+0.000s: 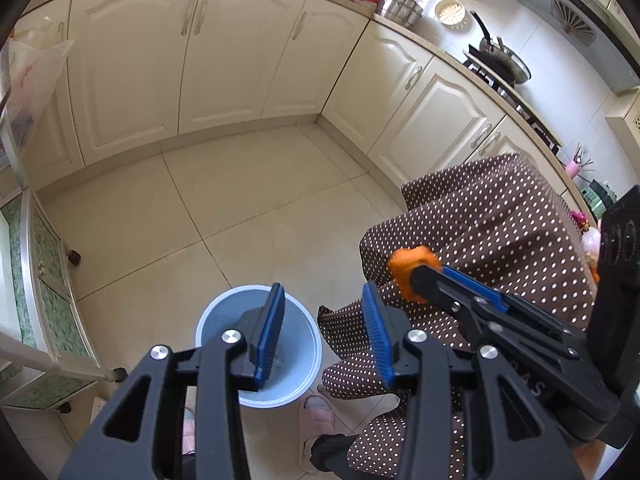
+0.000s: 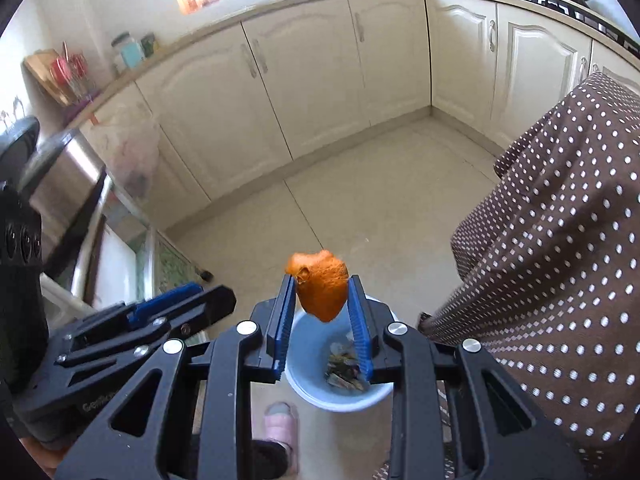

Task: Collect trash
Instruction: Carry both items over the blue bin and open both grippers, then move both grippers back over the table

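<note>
A piece of orange peel (image 2: 322,292) sits between the blue pads of my right gripper (image 2: 322,280), which is shut on it by the fingertips. It hangs directly above a pale blue bin (image 2: 304,364) on the floor, where a few scraps (image 2: 344,368) lie at the bottom. In the left wrist view my left gripper (image 1: 323,292) stands open with nothing between its fingers, over the right side of the same bin (image 1: 224,316). The right gripper (image 1: 416,276) with the orange peel (image 1: 408,264) is just to its right. The left gripper (image 2: 208,294) also shows at the left of the right wrist view.
A table under a brown polka-dot cloth (image 1: 480,232) stands close on the right of the bin. A foot in a pink slipper (image 1: 316,420) is beside it. A low trolley (image 1: 48,280) and a hanging plastic bag (image 1: 32,80) are at the left. Cream cabinets (image 1: 224,60) line the far walls.
</note>
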Motion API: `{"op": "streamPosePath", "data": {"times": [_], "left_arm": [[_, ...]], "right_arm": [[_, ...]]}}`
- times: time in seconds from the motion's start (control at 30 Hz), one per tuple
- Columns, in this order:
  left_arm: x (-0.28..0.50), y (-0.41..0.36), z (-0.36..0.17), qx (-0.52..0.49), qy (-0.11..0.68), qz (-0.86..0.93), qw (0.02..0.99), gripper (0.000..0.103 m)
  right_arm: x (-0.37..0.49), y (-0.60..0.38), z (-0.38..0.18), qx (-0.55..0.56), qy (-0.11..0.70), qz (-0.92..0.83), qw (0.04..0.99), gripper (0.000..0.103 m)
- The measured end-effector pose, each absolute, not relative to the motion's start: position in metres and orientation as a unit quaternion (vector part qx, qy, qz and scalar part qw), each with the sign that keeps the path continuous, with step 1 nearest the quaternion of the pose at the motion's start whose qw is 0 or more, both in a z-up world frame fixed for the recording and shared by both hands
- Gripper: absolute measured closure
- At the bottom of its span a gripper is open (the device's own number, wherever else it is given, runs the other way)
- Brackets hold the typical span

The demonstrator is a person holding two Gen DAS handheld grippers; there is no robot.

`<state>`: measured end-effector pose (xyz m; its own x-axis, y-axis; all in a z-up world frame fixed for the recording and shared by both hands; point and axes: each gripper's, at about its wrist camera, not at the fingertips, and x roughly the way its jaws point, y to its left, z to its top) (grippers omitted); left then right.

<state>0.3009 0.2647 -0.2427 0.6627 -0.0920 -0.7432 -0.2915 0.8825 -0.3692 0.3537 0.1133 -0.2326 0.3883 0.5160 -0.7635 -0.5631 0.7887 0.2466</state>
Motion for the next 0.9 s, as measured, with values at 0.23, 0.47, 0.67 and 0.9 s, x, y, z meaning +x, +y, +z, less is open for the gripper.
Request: {"op": "streamPosePath", "data": {"times": [0.23,0.47,0.67,0.9], "left_arm": [[0.293,0.263,-0.222,-0.232,0.393,0.057,0.888,0.063],[0.289,0.223,-0.186,-0.211,0.374,0.02,0.903,0.063],[0.294,0.159,-0.148,-0.174,0.355,-0.037,0.918,0.063],[0.32,0.051,-0.116,-0.117,0.352,-0.121,0.921,0.063]], "right_arm": [[0.349,0.107,-0.221,-0.027,0.437,0.319,0.841,0.067],[0.336,0.056,-0.177,-0.026,0.395,0.288,0.872,0.063],[0.322,-0.016,-0.129,-0.012,0.34,0.241,0.909,0.059],[0.314,-0.118,-0.1,0.006,0.3,0.162,0.94,0.053]]}}
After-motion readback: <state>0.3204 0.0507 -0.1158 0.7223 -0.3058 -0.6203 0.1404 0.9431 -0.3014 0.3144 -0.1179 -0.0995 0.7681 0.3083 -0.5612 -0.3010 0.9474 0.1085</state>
